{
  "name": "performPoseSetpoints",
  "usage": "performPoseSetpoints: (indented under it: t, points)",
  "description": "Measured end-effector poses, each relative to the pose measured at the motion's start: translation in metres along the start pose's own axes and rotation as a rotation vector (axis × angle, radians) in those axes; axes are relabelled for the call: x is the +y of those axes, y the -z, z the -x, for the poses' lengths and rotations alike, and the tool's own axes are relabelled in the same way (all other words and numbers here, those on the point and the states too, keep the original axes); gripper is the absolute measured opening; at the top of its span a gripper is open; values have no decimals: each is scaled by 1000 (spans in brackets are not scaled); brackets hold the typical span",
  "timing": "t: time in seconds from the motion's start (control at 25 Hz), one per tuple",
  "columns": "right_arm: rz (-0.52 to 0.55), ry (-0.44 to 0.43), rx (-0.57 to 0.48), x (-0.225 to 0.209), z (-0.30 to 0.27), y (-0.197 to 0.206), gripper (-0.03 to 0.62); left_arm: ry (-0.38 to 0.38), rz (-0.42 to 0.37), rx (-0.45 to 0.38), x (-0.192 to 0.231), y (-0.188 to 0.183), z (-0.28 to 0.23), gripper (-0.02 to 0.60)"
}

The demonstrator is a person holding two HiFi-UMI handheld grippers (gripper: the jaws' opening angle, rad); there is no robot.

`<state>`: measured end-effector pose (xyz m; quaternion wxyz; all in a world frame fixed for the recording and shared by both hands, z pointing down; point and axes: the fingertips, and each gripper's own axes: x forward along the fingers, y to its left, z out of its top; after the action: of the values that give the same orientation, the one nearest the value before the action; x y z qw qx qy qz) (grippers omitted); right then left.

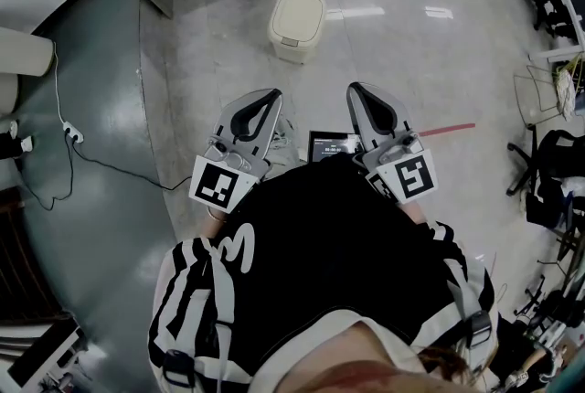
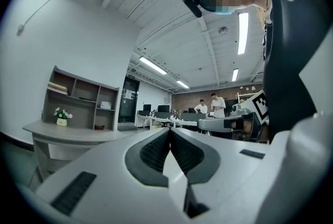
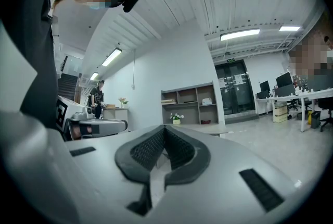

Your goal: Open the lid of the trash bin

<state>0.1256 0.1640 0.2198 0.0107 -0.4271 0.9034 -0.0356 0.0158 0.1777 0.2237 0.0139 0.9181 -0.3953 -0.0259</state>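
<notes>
From the head camera, a person stands holding the left gripper (image 1: pixel 268 100) and the right gripper (image 1: pixel 361 99) side by side, close in front of the body. Each has its jaws pressed together with nothing between them. The cream trash bin (image 1: pixel 291 48) sits on the pale floor (image 1: pixel 411 62) ahead, well apart from both grippers, with its lid (image 1: pixel 299 16) down. The opening step looks not yet begun: the next move likely calls for stepping closer, lowering one gripper to the lid's edge and lifting it.
</notes>
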Motion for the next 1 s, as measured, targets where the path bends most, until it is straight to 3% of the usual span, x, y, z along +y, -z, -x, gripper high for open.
performPoseSetpoints:
  t: [1.0]
  points:
    - [-6,25,6,-43,-75,-4,8,21,8,-3,72,-3,-55,8]
